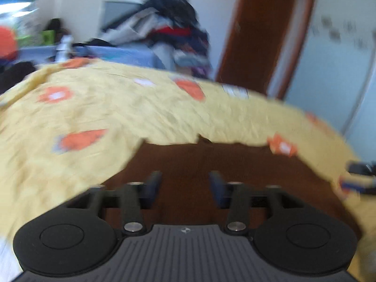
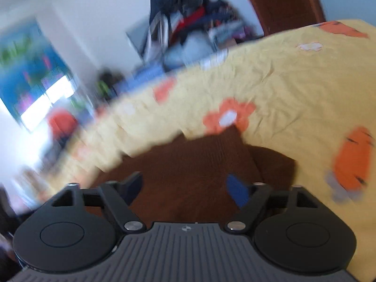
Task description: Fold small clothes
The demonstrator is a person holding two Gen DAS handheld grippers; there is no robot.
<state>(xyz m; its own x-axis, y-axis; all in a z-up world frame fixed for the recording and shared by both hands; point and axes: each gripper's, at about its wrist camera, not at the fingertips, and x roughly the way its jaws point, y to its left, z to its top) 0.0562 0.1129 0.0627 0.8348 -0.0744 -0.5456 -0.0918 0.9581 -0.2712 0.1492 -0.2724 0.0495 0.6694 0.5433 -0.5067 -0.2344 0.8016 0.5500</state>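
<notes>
Looking along your left gripper (image 1: 185,183), you see its jaws standing apart with nothing between them, poised above the dark brown ribbed fabric garment (image 1: 235,164). That garment lies flat on the yellow bedsheet printed with orange flowers (image 1: 117,108). Your right gripper (image 2: 185,188) likewise shows jaws spread wide and empty over the same brown garment, which has a folded layer at its right side. Behind the bed, a heap of mixed dark clothes (image 1: 174,30) stands against the white wall.
</notes>
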